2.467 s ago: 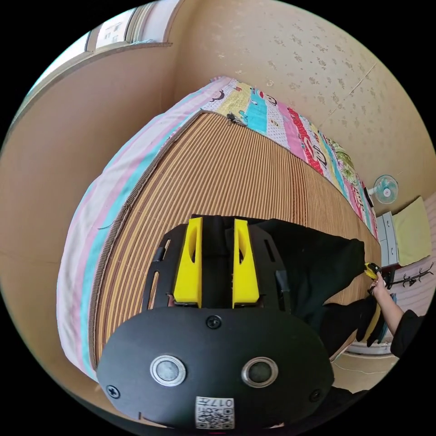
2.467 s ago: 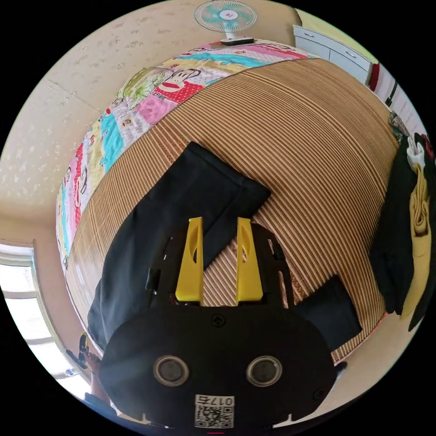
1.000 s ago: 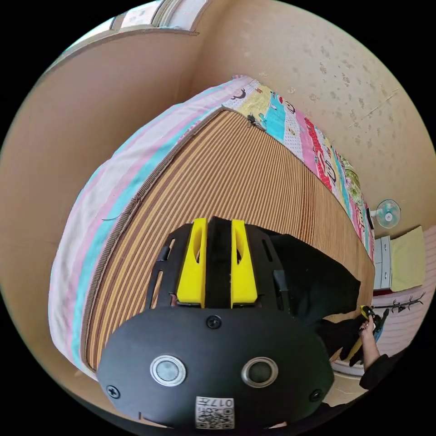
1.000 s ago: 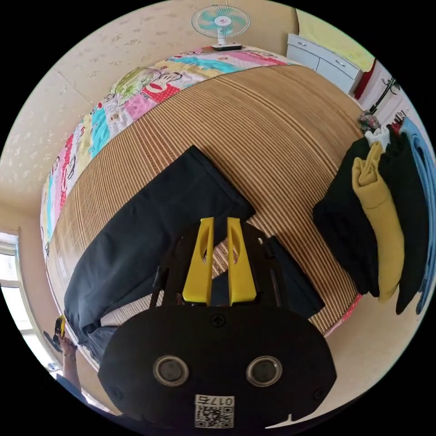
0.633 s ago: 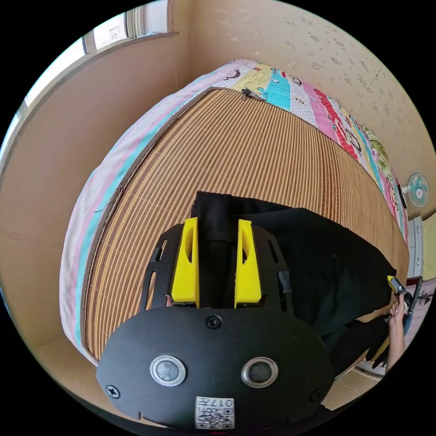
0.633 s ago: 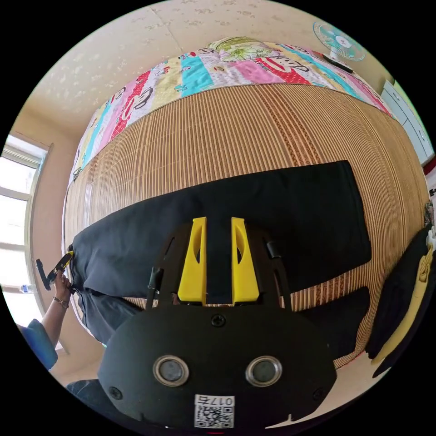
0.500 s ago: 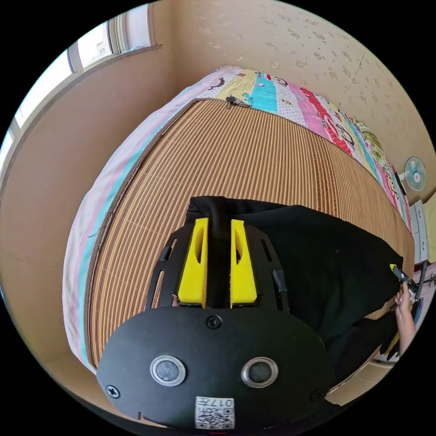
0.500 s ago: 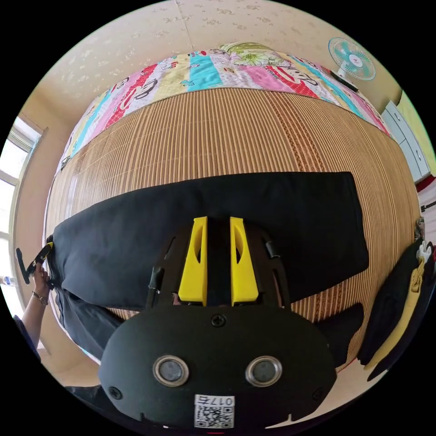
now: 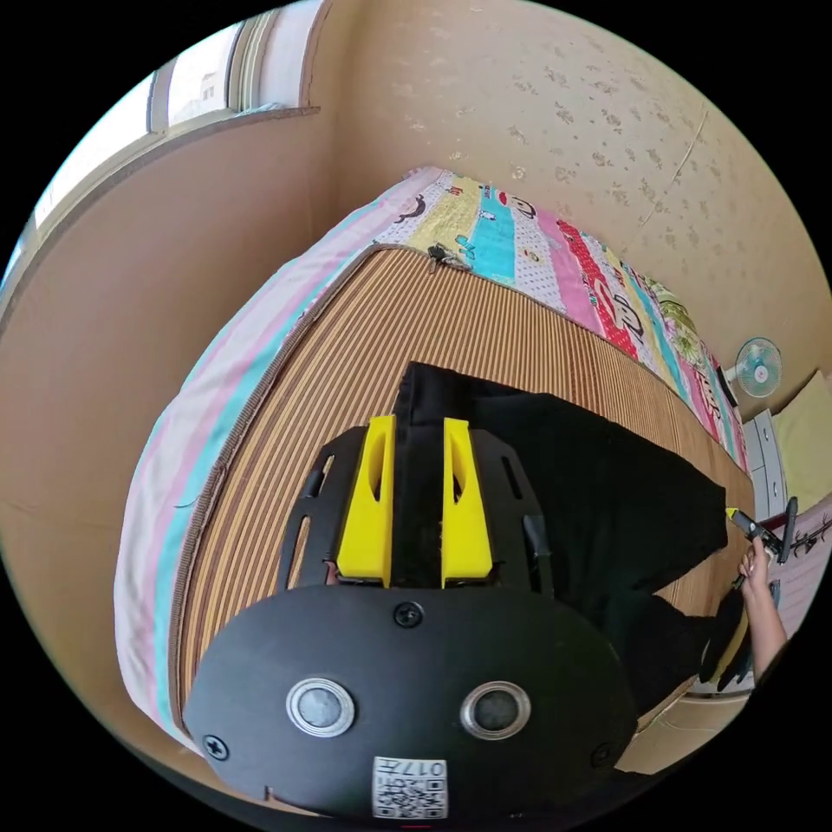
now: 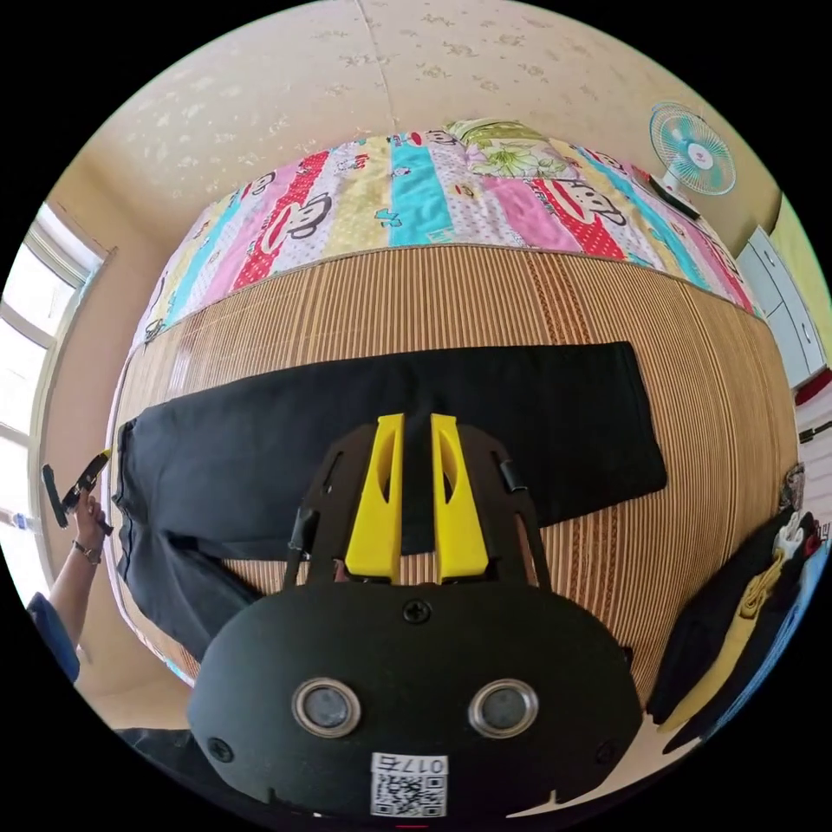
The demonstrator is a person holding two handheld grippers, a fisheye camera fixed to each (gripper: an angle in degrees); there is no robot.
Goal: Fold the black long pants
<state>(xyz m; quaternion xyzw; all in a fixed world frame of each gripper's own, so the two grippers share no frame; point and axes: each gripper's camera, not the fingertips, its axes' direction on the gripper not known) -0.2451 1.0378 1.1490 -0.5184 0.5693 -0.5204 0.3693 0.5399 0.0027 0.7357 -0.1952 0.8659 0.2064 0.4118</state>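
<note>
Black long pants (image 10: 416, 407): laid lengthwise across the striped bamboo mat (image 10: 485, 295) on the bed, one leg stretched flat, the other trailing off the near edge, apparently so the legs can be aligned. Left gripper (image 9: 415, 433): jaws clamped on the waistband end; right gripper (image 10: 414, 433): jaws nearly together over the leg's near edge, actual pinch uncertain. Beyond: patterned quilt (image 10: 416, 195), fan (image 10: 692, 149), hanging clothes (image 10: 745, 615).

Black long pants (image 10: 286, 446) flat across a striped mat (1 leg hanging off the edge)
</note>
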